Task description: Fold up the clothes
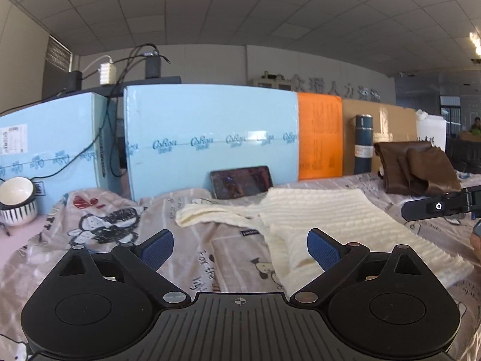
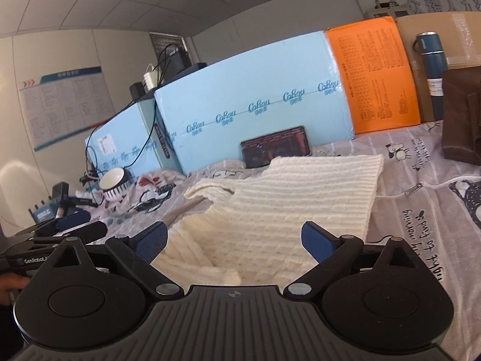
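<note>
A cream ribbed knit sweater [image 1: 330, 219] lies on the cartoon-print sheet [image 1: 120, 234], one sleeve stretched left toward the boxes, another part folded over its front. My left gripper [image 1: 240, 248] is open and empty, hovering just left of the sweater's near edge. In the right wrist view the sweater [image 2: 270, 210] fills the middle, rumpled at its near end. My right gripper [image 2: 234, 242] is open and empty directly above that rumpled end. The right gripper also shows at the far right of the left wrist view [image 1: 442, 206], and the left gripper at the left edge of the right wrist view [image 2: 69, 228].
Light blue boxes [image 1: 210, 132], an orange box [image 1: 320, 138] and a cardboard box stand along the back. A tablet [image 1: 242, 182] leans against them. A blue flask [image 1: 363, 144], a brown folded garment [image 1: 418, 168] and a striped bowl [image 1: 16, 201] sit around the sheet.
</note>
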A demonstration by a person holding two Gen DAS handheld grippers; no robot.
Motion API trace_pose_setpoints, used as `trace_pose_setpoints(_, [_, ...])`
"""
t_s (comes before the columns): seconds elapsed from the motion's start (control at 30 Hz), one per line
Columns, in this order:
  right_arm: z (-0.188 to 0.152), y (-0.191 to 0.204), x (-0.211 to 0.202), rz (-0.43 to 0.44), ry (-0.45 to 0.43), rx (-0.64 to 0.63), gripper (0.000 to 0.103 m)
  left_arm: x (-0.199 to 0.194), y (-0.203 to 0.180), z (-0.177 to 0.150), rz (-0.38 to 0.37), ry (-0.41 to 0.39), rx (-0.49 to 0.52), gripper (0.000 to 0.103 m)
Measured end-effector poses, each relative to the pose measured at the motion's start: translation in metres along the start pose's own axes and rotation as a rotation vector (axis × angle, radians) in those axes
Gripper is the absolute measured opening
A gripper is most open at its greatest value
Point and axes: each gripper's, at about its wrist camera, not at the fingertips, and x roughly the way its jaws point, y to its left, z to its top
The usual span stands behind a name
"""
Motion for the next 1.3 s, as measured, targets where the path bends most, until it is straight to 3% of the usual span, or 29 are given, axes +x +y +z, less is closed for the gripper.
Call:
trace_pose_setpoints(0.13, [-0.012, 0.015, 0.016, -0.079, 0.104, -0.067, 0.089, 0.019, -0.014, -0.003, -0.011, 0.045, 0.070, 0.098])
trace_pose_setpoints(0.2, [-0.020, 0.015, 0.018, -0.109, 0.144, -0.072, 0.076, 0.025, -0.024, -0.006, -0.041, 0.085, 0.123, 0.098])
trace_pose_setpoints(0.27, [-0.022, 0.009, 0.018, -0.086, 0.161, 0.008, 0.043, 0.031, -0.032, -0.010, -0.069, 0.125, 0.163, 0.098])
trace_pose_setpoints(0.37, [-0.024, 0.003, 0.019, -0.048, 0.164, 0.104, 0.019, 0.036, -0.036, -0.013, -0.090, 0.171, 0.175, 0.098])
trace_pose_setpoints(0.47, [-0.020, 0.005, 0.015, -0.063, 0.112, 0.090, 0.012, 0.036, -0.035, -0.013, -0.098, 0.175, 0.170, 0.098])
trace_pose_setpoints(0.6, [-0.019, 0.005, 0.015, -0.091, 0.102, 0.068, 0.013, 0.037, -0.035, -0.015, -0.120, 0.183, 0.144, 0.098])
trace_pose_setpoints(0.7, [-0.025, 0.005, 0.018, -0.118, 0.111, 0.030, 0.026, 0.035, -0.025, -0.010, -0.142, 0.162, 0.084, 0.098])
trace_pose_setpoints(0.83, [-0.008, 0.000, 0.010, -0.085, 0.062, 0.009, 0.060, 0.029, 0.012, 0.011, -0.218, 0.039, -0.172, 0.098])
trace_pose_setpoints(0.9, [0.007, -0.005, 0.009, -0.070, 0.021, 0.011, 0.067, 0.040, 0.033, 0.022, -0.265, 0.019, -0.337, 0.098])
trace_pose_setpoints(1.03, [0.039, -0.014, 0.016, -0.030, -0.059, 0.022, 0.075, 0.098, 0.070, 0.030, -0.357, 0.084, -0.673, 0.098])
trace_pose_setpoints(1.1, [0.055, -0.020, 0.024, -0.015, -0.092, 0.045, 0.079, 0.136, 0.084, 0.028, -0.316, 0.169, -0.836, 0.098])
trace_pose_setpoints(1.2, [0.080, -0.031, 0.039, 0.002, -0.096, 0.094, 0.079, 0.184, 0.097, 0.018, -0.274, 0.286, -1.000, 0.098])
trace_pose_setpoints(1.3, [0.106, -0.042, 0.061, 0.018, -0.079, 0.118, 0.086, 0.220, 0.103, 0.010, -0.177, 0.324, -1.111, 0.098])
